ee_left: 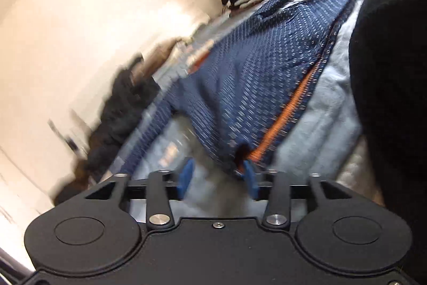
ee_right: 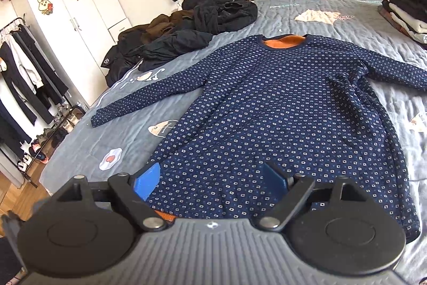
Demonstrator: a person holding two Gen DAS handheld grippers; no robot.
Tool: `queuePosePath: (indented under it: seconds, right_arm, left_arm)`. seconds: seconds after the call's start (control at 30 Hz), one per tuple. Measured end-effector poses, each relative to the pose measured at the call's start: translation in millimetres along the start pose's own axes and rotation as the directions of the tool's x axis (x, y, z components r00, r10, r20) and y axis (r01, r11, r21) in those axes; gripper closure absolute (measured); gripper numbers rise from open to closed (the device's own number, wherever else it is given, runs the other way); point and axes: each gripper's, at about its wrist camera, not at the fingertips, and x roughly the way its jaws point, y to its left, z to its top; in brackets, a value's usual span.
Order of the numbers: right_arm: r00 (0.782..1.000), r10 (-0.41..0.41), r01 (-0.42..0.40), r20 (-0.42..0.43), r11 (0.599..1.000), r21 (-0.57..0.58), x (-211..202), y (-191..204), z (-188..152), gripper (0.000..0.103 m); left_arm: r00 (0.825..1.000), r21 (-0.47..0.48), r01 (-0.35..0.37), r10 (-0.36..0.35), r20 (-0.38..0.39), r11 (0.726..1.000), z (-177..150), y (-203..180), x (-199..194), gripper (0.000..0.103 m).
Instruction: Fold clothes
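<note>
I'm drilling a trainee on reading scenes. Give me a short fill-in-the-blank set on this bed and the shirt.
1. The navy dotted shirt lies spread flat with an ____ lining showing at its collar.
2. Both sleeves lie stretched out, so the shirt is not yet ____.
3. The right gripper hovers over the shirt's hem with its jaws ____.
4. Stickers of cartoon ____ decorate the white wardrobe.

Missing words: orange; folded; open; mice
</note>
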Motion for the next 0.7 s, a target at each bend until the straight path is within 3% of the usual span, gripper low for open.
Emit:
queuePosePath:
  seconds: [0.13,0.3,0.4,0.47,0.7]
  right_arm:
    - [1.0,-0.015,0.015,0.004,1.0,0.004,-5,-10,-2,0.019]
    - [0.996,-0.083,0.082,-0.023,0.996,-0.022,-18,-33,-9,0.019]
    - [0.993,-0.114,0.114,-0.031,0.993,-0.011,-24,-47,-13,0.019]
    - [0.993,-0.113,0.113,-0.028,0.994,0.012,-28,-54,-16,0.019]
    - [0.994,-0.104,0.105,-0.028,0.993,0.045,-32,-65,-22,0.019]
  left_arm:
    - [0.999,-0.014,0.02,-0.019,0.049,1.0,23,-1,3,0.047]
    - [0.992,0.054,0.08,-0.085,0.092,0.995,44,-16,16,0.047]
    - [0.99,0.038,0.13,-0.131,0.045,0.991,48,-22,40,0.058]
    - [0.986,0.016,0.166,-0.166,0.006,0.986,48,-24,56,0.059]
    - [0.981,0.053,0.192,-0.191,-0.029,0.98,38,-33,70,0.059]
